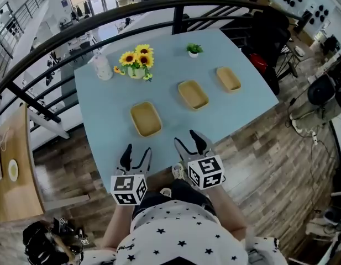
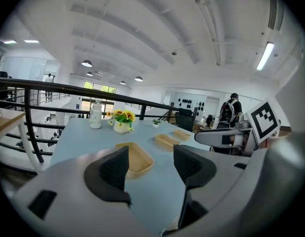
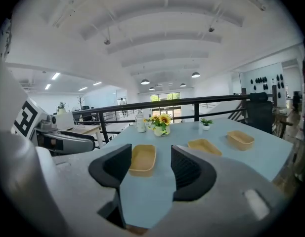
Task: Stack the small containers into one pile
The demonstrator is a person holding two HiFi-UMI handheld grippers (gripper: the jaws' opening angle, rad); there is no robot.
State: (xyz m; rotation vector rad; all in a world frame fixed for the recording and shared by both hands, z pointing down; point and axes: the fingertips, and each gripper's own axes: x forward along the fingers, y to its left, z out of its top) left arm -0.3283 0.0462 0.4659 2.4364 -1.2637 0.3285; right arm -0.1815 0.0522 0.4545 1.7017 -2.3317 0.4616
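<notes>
Three shallow tan containers lie apart in a diagonal row on the light blue table: the near one, the middle one and the far right one. My left gripper hovers at the table's near edge, open and empty, just short of the near container. My right gripper is beside it, also open and empty. In the right gripper view the near container shows between the jaws, with the middle container and the far one to its right.
A vase of sunflowers, a white bottle and a small potted plant stand at the table's far side. A black railing curves behind the table. Wooden floor lies to the right.
</notes>
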